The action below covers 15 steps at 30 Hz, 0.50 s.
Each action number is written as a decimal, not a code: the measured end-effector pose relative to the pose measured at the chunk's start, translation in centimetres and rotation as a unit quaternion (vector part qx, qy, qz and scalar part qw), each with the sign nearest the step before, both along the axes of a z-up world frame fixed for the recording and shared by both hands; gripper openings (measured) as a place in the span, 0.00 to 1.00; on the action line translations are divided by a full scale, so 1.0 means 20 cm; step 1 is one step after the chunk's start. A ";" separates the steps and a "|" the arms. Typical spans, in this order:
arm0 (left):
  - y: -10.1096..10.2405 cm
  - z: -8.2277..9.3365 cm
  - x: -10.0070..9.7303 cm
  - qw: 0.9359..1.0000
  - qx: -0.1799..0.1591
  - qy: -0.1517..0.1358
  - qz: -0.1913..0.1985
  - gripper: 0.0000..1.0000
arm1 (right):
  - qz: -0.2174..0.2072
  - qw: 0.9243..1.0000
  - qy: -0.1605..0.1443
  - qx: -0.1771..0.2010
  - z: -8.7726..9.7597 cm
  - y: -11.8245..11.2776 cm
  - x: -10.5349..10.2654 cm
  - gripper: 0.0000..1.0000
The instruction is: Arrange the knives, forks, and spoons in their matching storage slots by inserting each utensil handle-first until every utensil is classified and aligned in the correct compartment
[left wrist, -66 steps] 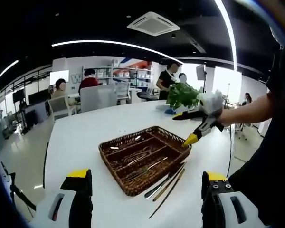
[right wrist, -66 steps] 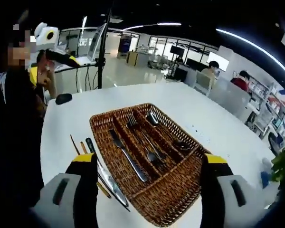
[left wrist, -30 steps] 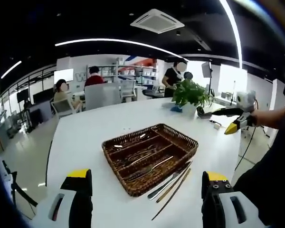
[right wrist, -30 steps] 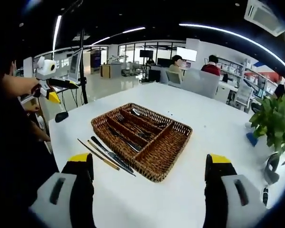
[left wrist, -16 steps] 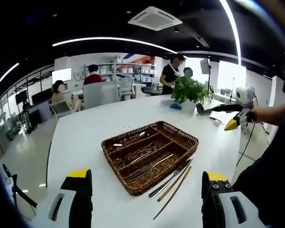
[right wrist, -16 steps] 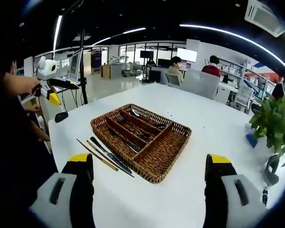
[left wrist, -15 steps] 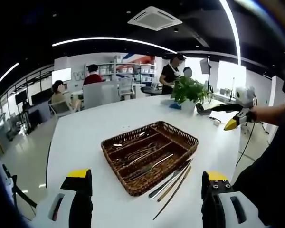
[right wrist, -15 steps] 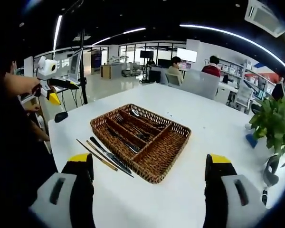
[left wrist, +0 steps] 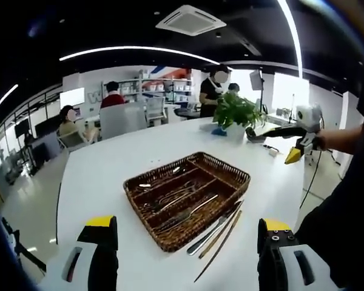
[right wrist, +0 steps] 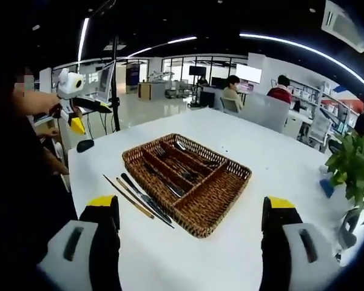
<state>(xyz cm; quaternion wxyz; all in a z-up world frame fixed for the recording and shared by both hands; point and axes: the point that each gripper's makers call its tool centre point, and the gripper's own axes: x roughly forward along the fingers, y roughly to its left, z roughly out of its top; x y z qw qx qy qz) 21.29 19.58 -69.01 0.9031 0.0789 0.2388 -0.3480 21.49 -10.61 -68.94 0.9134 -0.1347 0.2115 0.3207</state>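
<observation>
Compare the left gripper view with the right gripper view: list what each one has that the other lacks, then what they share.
Left gripper view alone: a square ceiling air-conditioning vent, and the right gripper held off past the table's edge.

Right gripper view alone: a small black oval object near the table's edge, a black stand pole, and the left gripper held off to the side.

Both: the brown woven wicker cutlery tray on the white table, loose long utensils lying beside it, and a green potted plant.

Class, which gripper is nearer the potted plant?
Right. The right gripper hangs beside the potted plant; the left gripper is across the wicker basket from it.
</observation>
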 end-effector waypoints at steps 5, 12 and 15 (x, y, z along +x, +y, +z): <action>0.01 0.00 -0.01 1.000 -0.003 -0.001 0.003 1.00 | 0.001 1.000 -0.001 0.004 0.02 0.01 0.02 0.99; 0.05 0.03 -0.02 1.000 -0.009 -0.007 0.015 1.00 | 0.096 0.995 -0.003 -0.024 0.01 0.16 0.01 0.98; 0.06 0.02 -0.04 1.000 -0.014 -0.005 0.019 1.00 | 0.136 0.990 0.006 -0.038 -0.05 0.23 0.00 0.90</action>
